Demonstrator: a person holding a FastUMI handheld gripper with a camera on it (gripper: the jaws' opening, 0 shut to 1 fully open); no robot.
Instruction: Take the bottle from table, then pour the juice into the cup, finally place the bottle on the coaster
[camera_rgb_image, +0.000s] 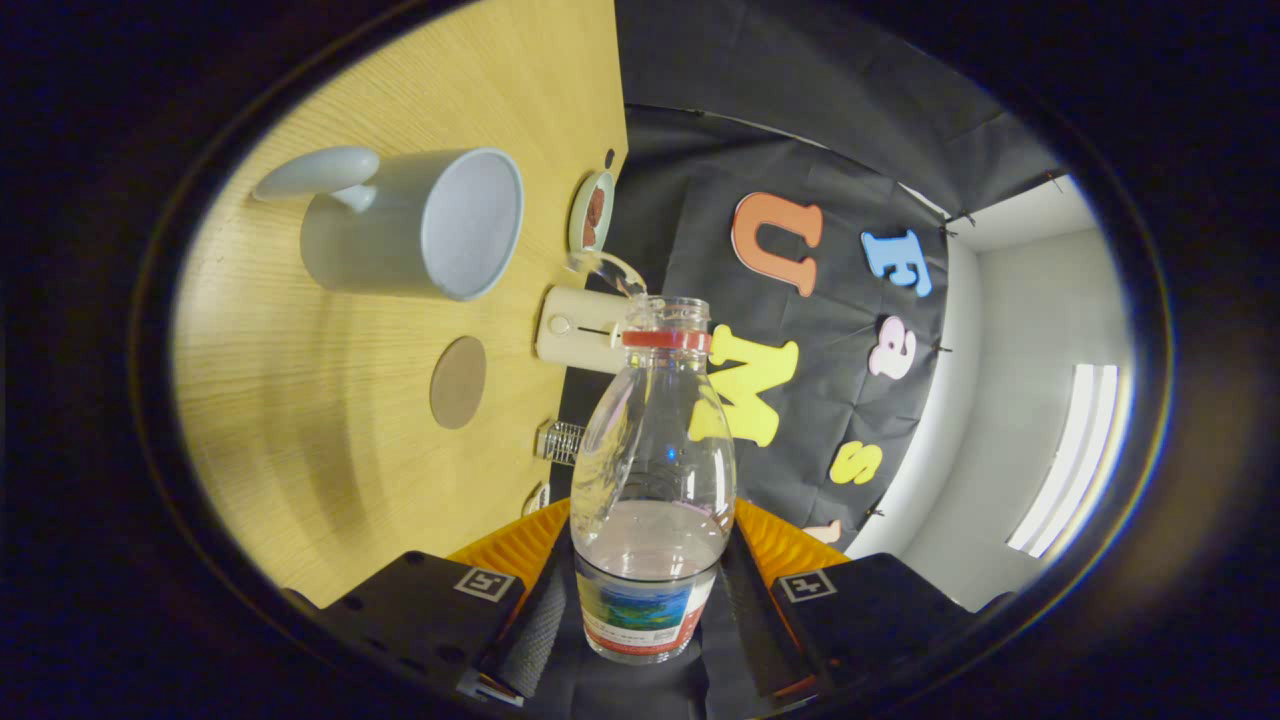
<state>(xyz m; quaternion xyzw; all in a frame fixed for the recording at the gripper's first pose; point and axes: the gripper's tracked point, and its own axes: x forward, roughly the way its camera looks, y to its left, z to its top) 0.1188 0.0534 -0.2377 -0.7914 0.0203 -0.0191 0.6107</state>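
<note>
The gripper (648, 600) is holding one clear plastic bottle (655, 480) low on its body, at the labelled band, both fingers pressing its sides. Gripping low is leaving the neck and mouth free for pouring. The whole view is rolled sideways, so the bottle is being tipped towards the table (330, 480); clear liquid is pooling in the lower part of the bottle, and a thin stream (610, 268) is arcing out of the uncapped mouth, past the red neck ring.

Beyond the fingers, one round brown coaster (458, 382) is lying flat on the wood, bare, presumably reserved for the bottle's final placing. Further on, one pale mug (420, 222) with a side handle is standing open-mouthed, apart from the coaster. The stream is appearing beside the mug's rim, not clearly inside it; whether it is landing in the cup I cannot tell.

Along the table's far edge, one cream cylindrical object (575, 328), one small dish with dark contents (592, 212) and one small wire item (560, 441) are sitting; these are not part of the task.

Judgement: pouring is under way; placing is not yet done.
</note>
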